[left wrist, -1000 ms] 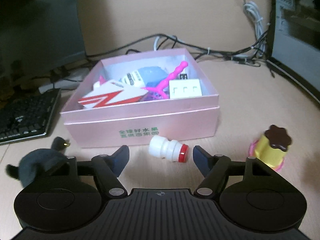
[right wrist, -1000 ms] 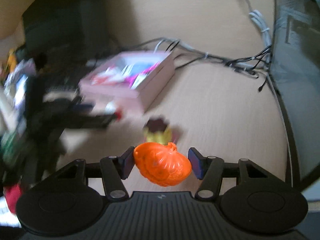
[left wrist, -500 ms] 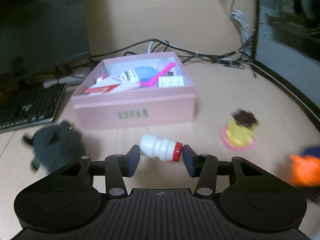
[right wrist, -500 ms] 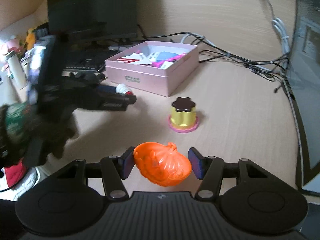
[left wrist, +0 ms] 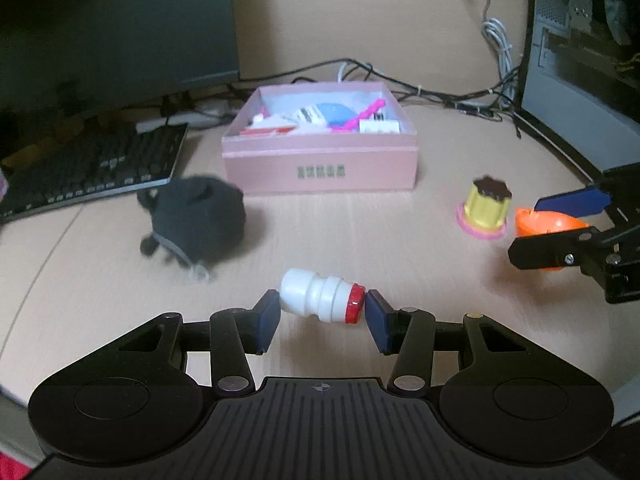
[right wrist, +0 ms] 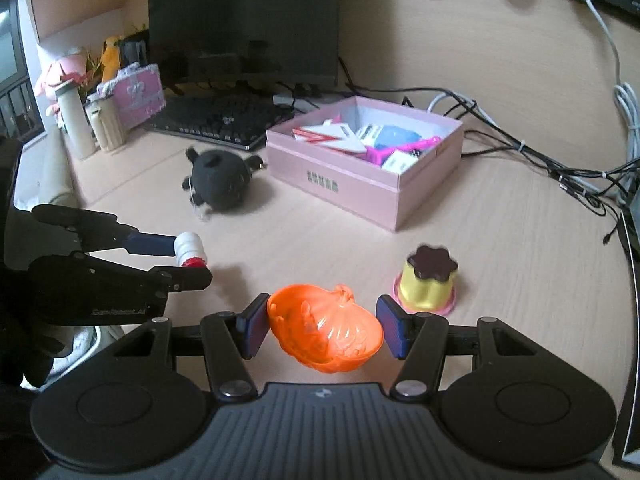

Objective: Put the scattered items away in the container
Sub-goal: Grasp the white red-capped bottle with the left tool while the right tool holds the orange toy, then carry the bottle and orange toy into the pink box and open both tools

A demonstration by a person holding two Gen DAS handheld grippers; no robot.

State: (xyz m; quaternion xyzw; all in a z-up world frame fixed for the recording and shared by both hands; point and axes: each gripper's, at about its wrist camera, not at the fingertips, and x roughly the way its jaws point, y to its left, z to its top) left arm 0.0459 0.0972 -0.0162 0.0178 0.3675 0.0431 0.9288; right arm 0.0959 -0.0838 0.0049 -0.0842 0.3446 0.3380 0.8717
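From the left wrist view we see our left gripper (left wrist: 322, 316) closed end to end on a small white bottle with a red cap (left wrist: 322, 300), held above the light wood-grain desk (left wrist: 360, 240). Taking the pink box (left wrist: 320, 160) as our landmark, it sits open at the middle of the desk, already holding a pink stick, a blue object and white cartons. A black plush toy (left wrist: 196, 220) lies near the box's front left corner, and a yellow pudding-shaped toy with a brown top (left wrist: 484, 210) stands off its front right corner. A black keyboard (left wrist: 92, 168) lies left of the box, a dark monitor (left wrist: 116, 28) behind that, cables (left wrist: 452, 96) behind the box, and a computer case (left wrist: 580, 40) to its right.

From the right wrist view, our right gripper (right wrist: 322, 326) is clamped on an orange plastic shell toy (right wrist: 324, 328), with both blue pads against its sides. The pudding toy stands just ahead of the right finger, between us and the box (right wrist: 360, 188). The plush (right wrist: 218, 182) rests left of the box. The left gripper (right wrist: 176, 258) with its bottle (right wrist: 191, 250) shows at the left. Pale bottles and pink ornaments (right wrist: 100, 96) stand beyond the keyboard (right wrist: 224, 120).
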